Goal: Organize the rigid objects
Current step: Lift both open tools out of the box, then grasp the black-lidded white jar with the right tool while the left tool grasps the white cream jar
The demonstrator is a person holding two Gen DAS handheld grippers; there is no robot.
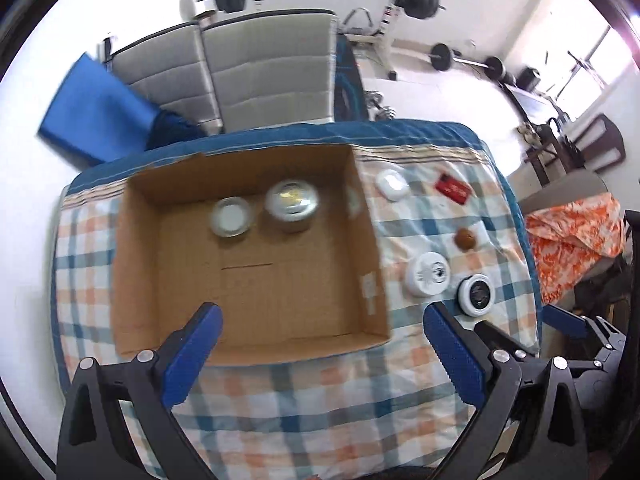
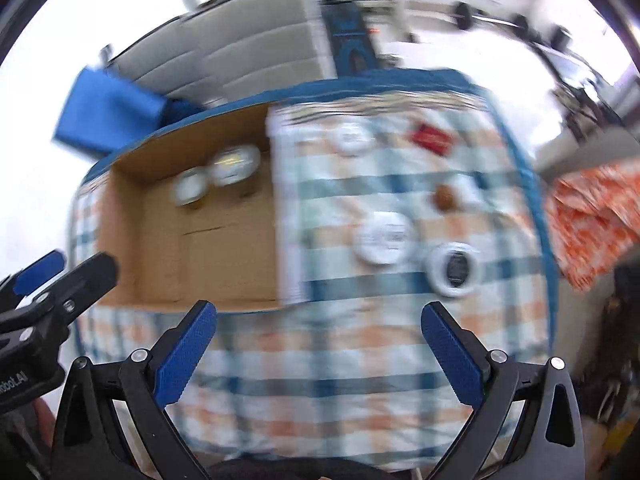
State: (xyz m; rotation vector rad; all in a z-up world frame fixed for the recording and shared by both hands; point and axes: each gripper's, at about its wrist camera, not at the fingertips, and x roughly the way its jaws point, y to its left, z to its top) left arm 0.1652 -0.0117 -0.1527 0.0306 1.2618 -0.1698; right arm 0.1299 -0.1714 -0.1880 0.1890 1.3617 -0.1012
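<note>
An open cardboard box [image 1: 248, 332] [image 2: 120, 216] sits on a checked cloth and holds two round lidded jars [image 1: 230, 216] [image 1: 292, 202]. To its right lie a white case [image 1: 393, 184], a red card [image 1: 453, 188], a brown ball [image 1: 465, 238], a white round tin [image 1: 427, 279] [image 2: 386, 238] and a black-and-white round tin [image 1: 478, 294] [image 2: 454, 268]. My left gripper [image 1: 324, 316] is open and empty above the box's near edge. My right gripper [image 2: 320, 316] is open and empty above the cloth in front of the tins. That view is blurred.
The cloth-covered table [image 1: 320, 400] drops off on all sides. A grey padded chair [image 1: 256, 72] and a blue bag [image 1: 92, 108] stand behind it. Orange patterned fabric [image 1: 572, 240] lies at the right. Barbells rest by the far wall.
</note>
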